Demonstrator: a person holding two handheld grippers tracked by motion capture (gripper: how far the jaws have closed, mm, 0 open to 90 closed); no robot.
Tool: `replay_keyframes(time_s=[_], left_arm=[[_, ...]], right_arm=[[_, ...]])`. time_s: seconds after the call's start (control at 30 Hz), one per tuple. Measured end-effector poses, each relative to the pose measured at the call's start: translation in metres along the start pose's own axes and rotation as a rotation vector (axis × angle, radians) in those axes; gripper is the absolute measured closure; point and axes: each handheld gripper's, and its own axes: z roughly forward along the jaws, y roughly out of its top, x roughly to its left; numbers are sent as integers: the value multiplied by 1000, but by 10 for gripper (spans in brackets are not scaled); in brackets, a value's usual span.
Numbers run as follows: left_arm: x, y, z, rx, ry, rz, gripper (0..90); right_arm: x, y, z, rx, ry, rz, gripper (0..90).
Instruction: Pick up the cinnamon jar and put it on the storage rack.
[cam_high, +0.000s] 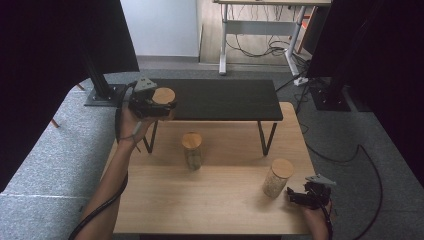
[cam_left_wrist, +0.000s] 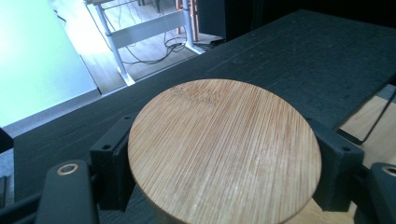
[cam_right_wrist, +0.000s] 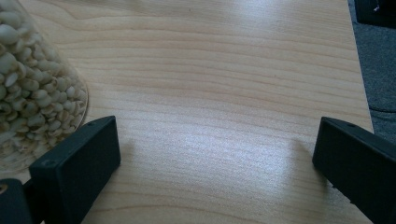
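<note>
The jar with the bamboo lid (cam_left_wrist: 224, 149) sits clamped in the left tool (cam_high: 150, 106), a jaw pressed against each side just under the lid, and it is held upright at the near left corner of the black shelf (cam_high: 220, 97); whether its base already rests on that shelf I cannot tell, since the lid hides it. The shelf top stretches away beyond and to the right of the jar, so any setting down goes forward onto it. Its contents are hidden. 2 more lidded jars stand on the table (cam_high: 220, 200): the middle jar (cam_high: 192, 150) below the shelf, and the bean jar (cam_high: 277, 177), full of pale beans, just left of the right tool (cam_high: 295, 196), whose jaws stand wide apart and empty.
</note>
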Motion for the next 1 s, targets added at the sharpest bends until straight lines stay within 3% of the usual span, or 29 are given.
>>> replay_keyframes(time_s=[0.3,0.6,0.8,0.9,1.0], left_arm=[[7,0,12,-13,18,-28,232],[16,-3,15,-19,-18,-81,231],[17,-3,16,-14,-18,-76,226],[15,-6,19,7,-2,-67,161],[16,-9,19,-4,6,-80,116]], right_arm=[[0,0,0,0,2,-2,5],[0,0,0,1,4,-5,5],[0,0,0,1,4,-4,4],[0,0,0,1,4,-5,4],[0,0,0,3,7,-9,0]])
